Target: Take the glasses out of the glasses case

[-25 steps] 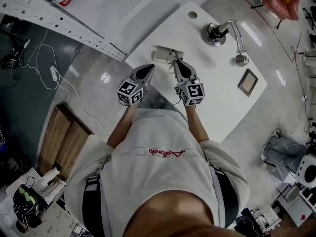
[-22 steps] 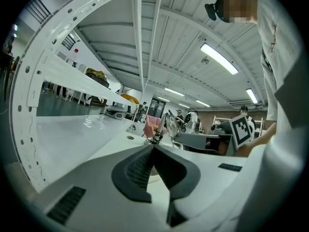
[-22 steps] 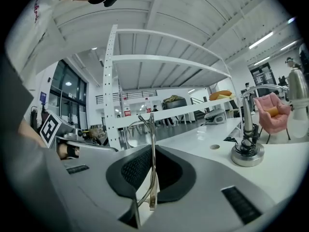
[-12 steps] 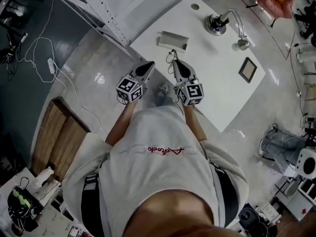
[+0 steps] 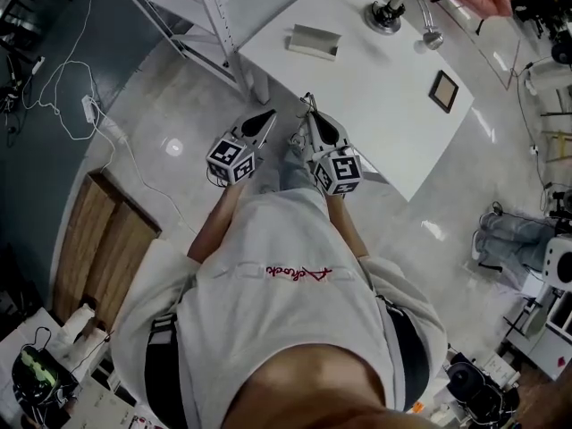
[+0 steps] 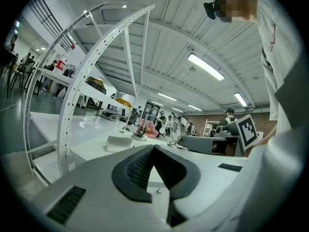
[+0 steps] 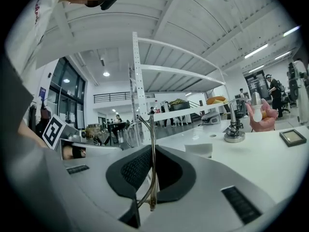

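Left tongs (image 6: 153, 148), closed and empty, face a glasses case (image 6: 119, 142) on a table (image 6: 96, 129).

1. The head view looks steeply down from above the person's head. The shirt fills its lower half close up, and the white desk (image 5: 375, 96) lies farther off, near the top.
2. The left gripper view rides just behind the left gripper's (image 5: 271, 114) fingers (image 6: 133, 170). It sits low and about level, facing the desk from beyond its edge.
3. The right gripper view sits likewise on the right gripper (image 5: 308, 119). Its fingers (image 7: 130, 170) and the pinched glasses (image 7: 152, 178) are very near the lens, and the desk spreads to the right.
4. All three views share the glasses case (image 5: 314, 41) on the desk. The head and right gripper views also share the metal stand (image 5: 389, 16) and small frame (image 5: 444, 90) there.
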A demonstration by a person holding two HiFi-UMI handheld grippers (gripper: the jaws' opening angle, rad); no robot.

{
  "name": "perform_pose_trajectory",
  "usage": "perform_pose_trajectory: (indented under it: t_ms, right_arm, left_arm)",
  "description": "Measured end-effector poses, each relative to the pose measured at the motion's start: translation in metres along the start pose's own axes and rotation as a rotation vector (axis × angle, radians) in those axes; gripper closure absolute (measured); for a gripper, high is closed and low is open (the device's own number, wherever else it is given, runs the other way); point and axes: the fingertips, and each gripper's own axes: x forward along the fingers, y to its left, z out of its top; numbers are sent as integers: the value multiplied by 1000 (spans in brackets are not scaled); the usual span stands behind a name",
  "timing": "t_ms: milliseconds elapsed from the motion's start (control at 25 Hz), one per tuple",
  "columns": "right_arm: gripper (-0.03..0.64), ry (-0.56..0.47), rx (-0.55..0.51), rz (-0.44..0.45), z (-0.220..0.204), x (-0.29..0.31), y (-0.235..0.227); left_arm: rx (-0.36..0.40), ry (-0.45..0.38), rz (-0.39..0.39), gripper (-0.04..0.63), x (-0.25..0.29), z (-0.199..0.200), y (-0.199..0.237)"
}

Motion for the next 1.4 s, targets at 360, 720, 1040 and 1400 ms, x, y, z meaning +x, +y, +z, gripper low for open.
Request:
perform_pose_trajectory:
  t_ms: [360, 720, 1040, 1400]
  right_arm:
    - [603, -20, -26, -4, -4, -46, 37]
    - [604, -39, -41, -13, -6, -71, 54]
    - [604, -62, -51, -31, 1, -84, 51]
    - [604, -85, -77, -26, 13, -88, 51]
  left_arm:
    - [16, -17, -5, 601, -43, -13, -36]
    - [42, -19, -33, 601, -56, -19, -59]
    - [70, -27, -54, 601, -54, -15, -74]
    - [99, -44, -51, 601, -55, -6, -79]
